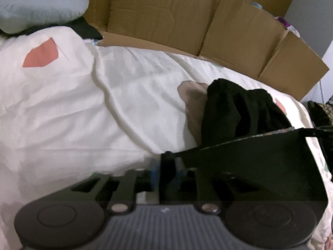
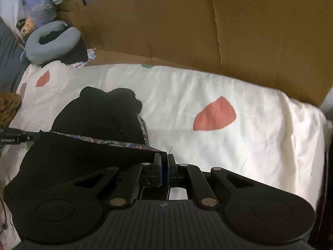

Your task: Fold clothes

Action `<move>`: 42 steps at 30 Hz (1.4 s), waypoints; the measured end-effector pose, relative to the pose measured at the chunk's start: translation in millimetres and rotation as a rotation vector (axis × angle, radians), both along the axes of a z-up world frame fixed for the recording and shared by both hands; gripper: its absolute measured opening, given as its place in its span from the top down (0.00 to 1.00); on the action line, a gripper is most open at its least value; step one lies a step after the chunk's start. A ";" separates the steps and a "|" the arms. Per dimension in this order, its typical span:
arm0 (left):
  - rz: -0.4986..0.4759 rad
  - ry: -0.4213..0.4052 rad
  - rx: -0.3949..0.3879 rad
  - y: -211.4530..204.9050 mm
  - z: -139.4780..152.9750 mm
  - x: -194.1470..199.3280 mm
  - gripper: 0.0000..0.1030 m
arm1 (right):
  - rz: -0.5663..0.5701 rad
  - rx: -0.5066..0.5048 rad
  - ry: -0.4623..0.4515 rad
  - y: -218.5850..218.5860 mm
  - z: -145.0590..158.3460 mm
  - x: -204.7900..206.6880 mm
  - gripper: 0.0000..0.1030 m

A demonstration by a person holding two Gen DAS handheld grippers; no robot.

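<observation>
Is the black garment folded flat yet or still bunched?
Still bunched: the black garment sits heaped on the white bedding, one patterned edge pulled taut between the right gripper and left gripper.

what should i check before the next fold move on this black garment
1. Right gripper shut on the black garment edge: ok, pads pinch the patterned hem.
2. Left gripper holding the other corner: cannot tell, cloth sits between the pads, contact blurred.
3. Edge taut between both grippers: ok.
4. Rest of garment flat: not ok, bunched on the white bedding.
5. Bedding free on the right: ok.
6. Cardboard close behind: mind it.
</observation>
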State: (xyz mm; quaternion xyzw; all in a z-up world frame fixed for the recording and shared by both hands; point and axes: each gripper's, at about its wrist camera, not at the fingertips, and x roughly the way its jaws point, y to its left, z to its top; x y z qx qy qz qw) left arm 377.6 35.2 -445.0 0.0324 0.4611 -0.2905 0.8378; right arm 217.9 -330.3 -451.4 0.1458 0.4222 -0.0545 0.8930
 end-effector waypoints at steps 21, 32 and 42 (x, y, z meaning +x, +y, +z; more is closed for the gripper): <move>-0.064 -0.015 0.013 -13.5 -17.6 2.6 0.48 | -0.038 0.198 0.052 -8.0 -37.9 9.9 0.57; -0.060 0.045 -0.055 -12.8 -17.7 -3.3 0.89 | -0.018 0.251 0.038 -9.9 -41.8 12.3 0.78; -0.013 -0.044 -0.060 0.8 9.3 -15.6 0.92 | 0.029 0.071 -0.027 12.6 -4.2 -1.0 0.91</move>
